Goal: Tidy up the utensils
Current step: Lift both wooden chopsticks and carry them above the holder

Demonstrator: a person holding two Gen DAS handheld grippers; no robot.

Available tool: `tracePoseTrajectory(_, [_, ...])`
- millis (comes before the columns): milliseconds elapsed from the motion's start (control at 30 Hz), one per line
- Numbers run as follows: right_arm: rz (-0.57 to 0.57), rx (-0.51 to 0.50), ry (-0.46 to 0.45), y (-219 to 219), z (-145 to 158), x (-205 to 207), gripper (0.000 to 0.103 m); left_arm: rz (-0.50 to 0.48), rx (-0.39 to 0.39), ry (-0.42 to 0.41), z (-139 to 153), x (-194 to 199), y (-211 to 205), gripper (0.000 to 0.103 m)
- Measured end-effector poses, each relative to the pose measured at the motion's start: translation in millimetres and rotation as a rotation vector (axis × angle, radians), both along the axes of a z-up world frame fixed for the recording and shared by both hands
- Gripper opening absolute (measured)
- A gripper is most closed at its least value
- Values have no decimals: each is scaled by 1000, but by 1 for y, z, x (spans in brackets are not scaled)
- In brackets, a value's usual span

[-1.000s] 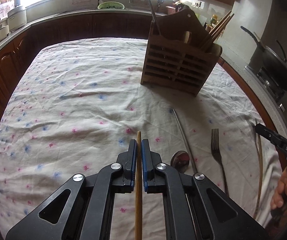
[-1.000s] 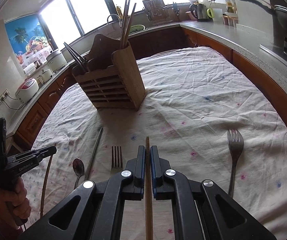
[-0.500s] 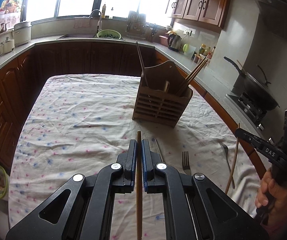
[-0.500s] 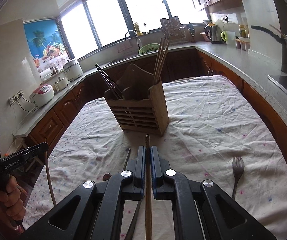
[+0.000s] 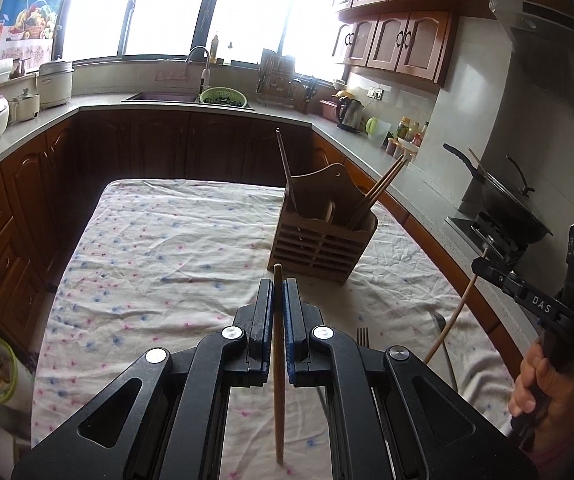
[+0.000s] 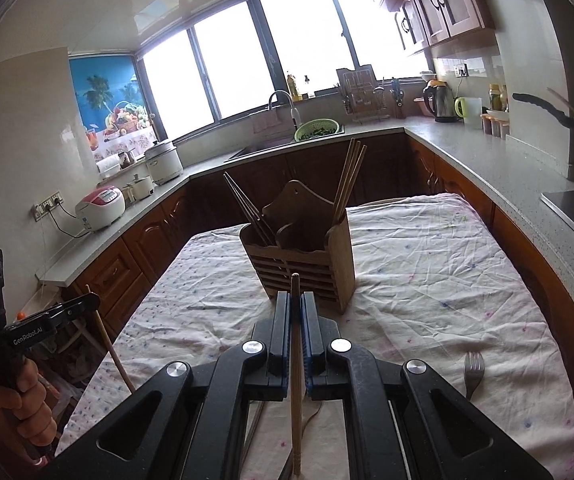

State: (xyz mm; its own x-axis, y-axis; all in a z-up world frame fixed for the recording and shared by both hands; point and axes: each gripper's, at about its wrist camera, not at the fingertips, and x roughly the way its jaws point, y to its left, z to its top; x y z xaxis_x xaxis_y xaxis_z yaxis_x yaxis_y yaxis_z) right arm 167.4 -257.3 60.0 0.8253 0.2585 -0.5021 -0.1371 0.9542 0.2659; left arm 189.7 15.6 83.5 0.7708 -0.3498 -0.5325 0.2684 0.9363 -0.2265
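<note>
A: Kitchen, flower-print cloth (image 5: pixel 159 264) covering the bench; what is standing on it?

B: Slatted wooden holder (image 5: pixel 319 248), upright, already carrying several chopsticks. A fork (image 6: pixel 473 368) is lying on the cloth, well apart from it.

A: Left tool (image 5: pixel 278 300)?

B: Pinching one wooden chopstick (image 5: pixel 278 360) lengthwise between closed pads, tip poking past them.

A: Right tool (image 6: pixel 296 312)?

B: Likewise clamping its own chopstick (image 6: pixel 296 380), pointing toward the holder.

A: Risks?

B: I am judging two. Both sticks are heading for one narrow opening, so they may be colliding. A thin round stick gripped lengthwise may be pivoting, missing a compartment or tipping the holder.
</note>
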Motion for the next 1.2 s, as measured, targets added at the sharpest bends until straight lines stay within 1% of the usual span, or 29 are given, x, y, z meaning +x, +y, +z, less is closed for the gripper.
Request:
tracePoseTrajectory(300, [4, 6, -28, 0, 9, 2, 5, 13, -17, -31, 10, -1, 3, 4])
tracePoseTrajectory(633, [0, 11, -73, -1, 25, 18, 5, 25, -34, -69, 25, 13, 3, 4])
tracePoseTrajectory(900, [-10, 14, -117, -3, 40, 38, 5, 20, -60, -113, 48, 35, 1, 4])
tracePoseTrajectory(1200, [-56, 44, -180, -15, 60, 69, 5, 13, -87, -191, 79, 70, -12, 4])
